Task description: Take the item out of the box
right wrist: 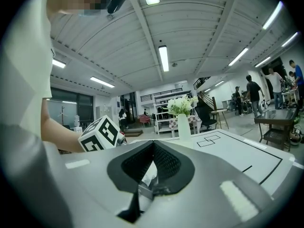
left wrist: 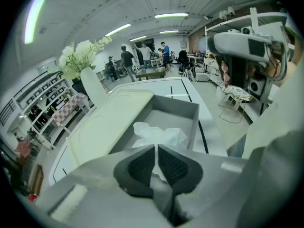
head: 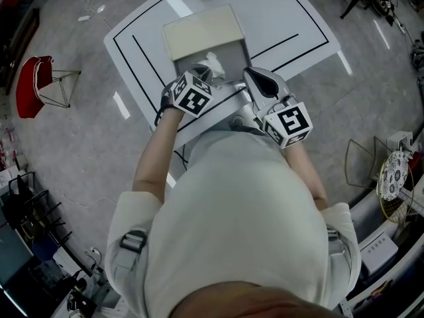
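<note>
Now tissue (left wrist: 156, 133) between left claw (left wrist: 156, 149) pads (left wrist: 140, 167).

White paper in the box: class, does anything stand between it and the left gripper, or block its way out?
Nothing visible does. The left gripper pinches the white paper; the lid lies folded back, leaving the grey box open on top.

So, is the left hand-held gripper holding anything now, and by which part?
Yes. The left hand-held gripper pinches the white crumpled paper by its near edge; the rest of it lies in the open box.
</note>
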`<state>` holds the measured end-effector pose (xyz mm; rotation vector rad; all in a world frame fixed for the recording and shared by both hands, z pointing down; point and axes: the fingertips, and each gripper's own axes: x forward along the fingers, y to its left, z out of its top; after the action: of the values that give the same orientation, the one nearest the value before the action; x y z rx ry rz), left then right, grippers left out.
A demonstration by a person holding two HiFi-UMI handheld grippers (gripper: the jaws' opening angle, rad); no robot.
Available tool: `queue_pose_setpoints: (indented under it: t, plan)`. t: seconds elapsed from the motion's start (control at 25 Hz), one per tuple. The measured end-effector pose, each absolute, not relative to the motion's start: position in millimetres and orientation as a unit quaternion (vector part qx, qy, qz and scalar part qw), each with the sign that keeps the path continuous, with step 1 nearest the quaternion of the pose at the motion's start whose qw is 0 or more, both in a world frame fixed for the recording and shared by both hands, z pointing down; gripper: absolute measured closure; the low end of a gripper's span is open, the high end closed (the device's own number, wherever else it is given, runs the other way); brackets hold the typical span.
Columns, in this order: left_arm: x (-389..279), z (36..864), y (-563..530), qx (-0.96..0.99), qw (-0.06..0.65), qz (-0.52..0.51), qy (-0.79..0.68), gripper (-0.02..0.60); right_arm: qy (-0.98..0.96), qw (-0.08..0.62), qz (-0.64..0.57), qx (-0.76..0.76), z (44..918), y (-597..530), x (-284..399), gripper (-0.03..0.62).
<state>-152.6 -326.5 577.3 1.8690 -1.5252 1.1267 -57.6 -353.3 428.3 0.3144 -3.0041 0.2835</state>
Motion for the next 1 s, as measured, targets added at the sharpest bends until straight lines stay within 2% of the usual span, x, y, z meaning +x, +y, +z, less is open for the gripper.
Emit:
queue_pose_setpoints:
  t: [1.0]
  plan:
    - [-146.3, 479.6, -268.4, 0.696, 0.182, 0.226, -0.657, 0.565, -0.988, 0.047, 0.086, 0.118, 414.0, -286.8, -62.1, 0.603]
